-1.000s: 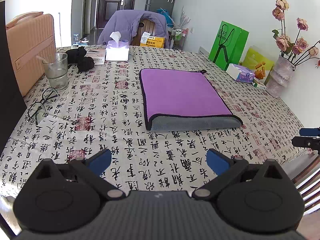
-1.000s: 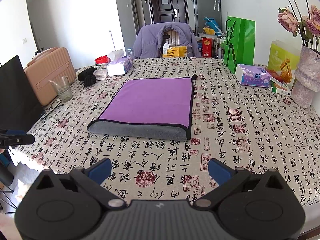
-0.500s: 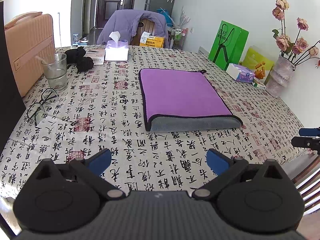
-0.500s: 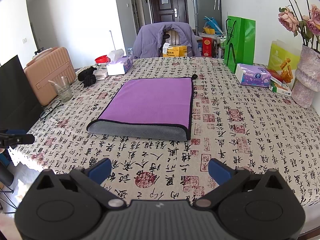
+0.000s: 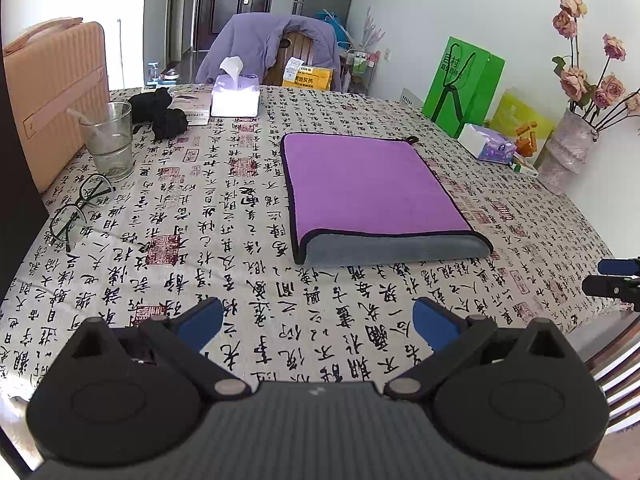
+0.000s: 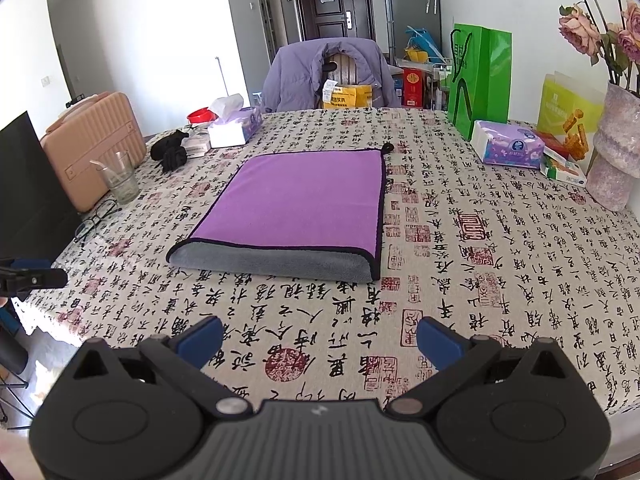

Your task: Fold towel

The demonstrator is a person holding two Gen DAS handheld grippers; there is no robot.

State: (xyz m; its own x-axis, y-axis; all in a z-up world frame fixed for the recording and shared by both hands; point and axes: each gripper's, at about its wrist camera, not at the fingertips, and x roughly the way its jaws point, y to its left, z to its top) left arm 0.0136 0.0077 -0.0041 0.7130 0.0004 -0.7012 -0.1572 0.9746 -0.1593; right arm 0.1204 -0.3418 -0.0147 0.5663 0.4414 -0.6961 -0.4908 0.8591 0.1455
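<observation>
A purple towel with a grey underside lies folded flat on the calligraphy-print table, its grey folded edge toward me; it also shows in the right wrist view. My left gripper is open and empty above the table's near edge, short of the towel. My right gripper is open and empty, also short of the towel. Each gripper's tip shows at the edge of the other's view: the right one and the left one.
A glass, spectacles, a pink case and a tissue box stand at the left. A green bag, tissue pack and flower vase stand at the right. A chair with a jacket is at the far side.
</observation>
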